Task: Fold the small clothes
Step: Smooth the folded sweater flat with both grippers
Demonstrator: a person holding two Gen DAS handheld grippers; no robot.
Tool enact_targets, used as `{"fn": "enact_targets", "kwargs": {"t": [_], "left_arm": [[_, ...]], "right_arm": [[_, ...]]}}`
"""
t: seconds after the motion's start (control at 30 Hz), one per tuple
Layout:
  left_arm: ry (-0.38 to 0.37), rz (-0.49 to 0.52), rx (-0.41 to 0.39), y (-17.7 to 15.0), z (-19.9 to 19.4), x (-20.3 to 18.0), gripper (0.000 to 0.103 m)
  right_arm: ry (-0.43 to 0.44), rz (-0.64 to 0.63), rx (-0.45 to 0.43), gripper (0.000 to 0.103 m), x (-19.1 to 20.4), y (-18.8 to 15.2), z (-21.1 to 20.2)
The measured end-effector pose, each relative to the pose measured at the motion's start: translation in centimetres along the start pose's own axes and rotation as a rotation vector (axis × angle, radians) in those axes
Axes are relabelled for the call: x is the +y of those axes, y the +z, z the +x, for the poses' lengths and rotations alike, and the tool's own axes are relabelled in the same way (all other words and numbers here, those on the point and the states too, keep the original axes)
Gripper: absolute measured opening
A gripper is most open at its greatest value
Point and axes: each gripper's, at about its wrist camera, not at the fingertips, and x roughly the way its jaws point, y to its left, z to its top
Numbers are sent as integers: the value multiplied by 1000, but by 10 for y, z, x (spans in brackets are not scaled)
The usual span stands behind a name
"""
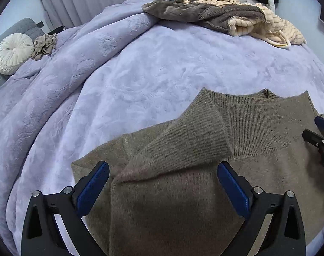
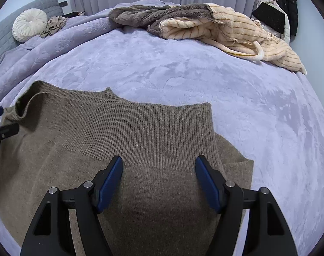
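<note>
A brown knit sweater (image 1: pixel 257 128) lies folded on the lilac bed cover (image 1: pixel 151 64), its ribbed hem band turned up toward the far side. A sleeve (image 1: pixel 183 145) lies folded across its left part. My left gripper (image 1: pixel 163 170) is open above the sleeve, nothing between its blue pads. In the right wrist view the sweater (image 2: pixel 140 132) fills the near half, and my right gripper (image 2: pixel 159 164) is open just above it, over the edge of the ribbed band. The right gripper also shows in the left wrist view (image 1: pixel 319 140) at the sweater's right edge.
A heap of grey and cream fleece clothes (image 2: pixel 204 25) lies at the far side of the bed. A round white cushion (image 2: pixel 29 24) and a crumpled beige garment (image 2: pixel 54 25) sit by the grey headboard at the far left. Dark clothes (image 2: pixel 283 10) hang at the far right.
</note>
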Motion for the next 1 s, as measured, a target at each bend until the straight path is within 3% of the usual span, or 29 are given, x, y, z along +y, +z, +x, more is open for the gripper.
{"fn": "enact_targets", "kwargs": {"t": [0.13,0.23,0.33,0.4,0.5,0.6,0.63,0.77,0.9,1.0], "left_arm": [[96,-157,-13,24,16,41,102],[55,-349,67,26,31,86,102],[-58,-435,20,9,9,104,101],[-131,-400,1,-1,-3,89,101],[-171,-228,26,-9,-2,42,102],[15,-25,32,-18,11,6,102],[83,-15,62,-22,20,10,102],[46,-191,66,-35,0,53,102],[-104,-262,-11,-55,-44,45,102],[-150,-151,-11,-68,-54,-4,102]], "right_arm": [[-3,2,-3,75,0,-2,4],[-7,10,-6,76,0,-2,1],[7,36,-43,76,-3,1,-13],[33,47,-61,76,0,4,-17],[52,-9,-17,76,16,8,-3],[-25,-45,21,77,14,1,11],[-60,-20,25,78,3,-2,9],[-129,80,-1,79,-28,-15,-31],[-7,68,-77,79,-1,-40,-78],[60,-31,-57,79,44,-59,-80]]}}
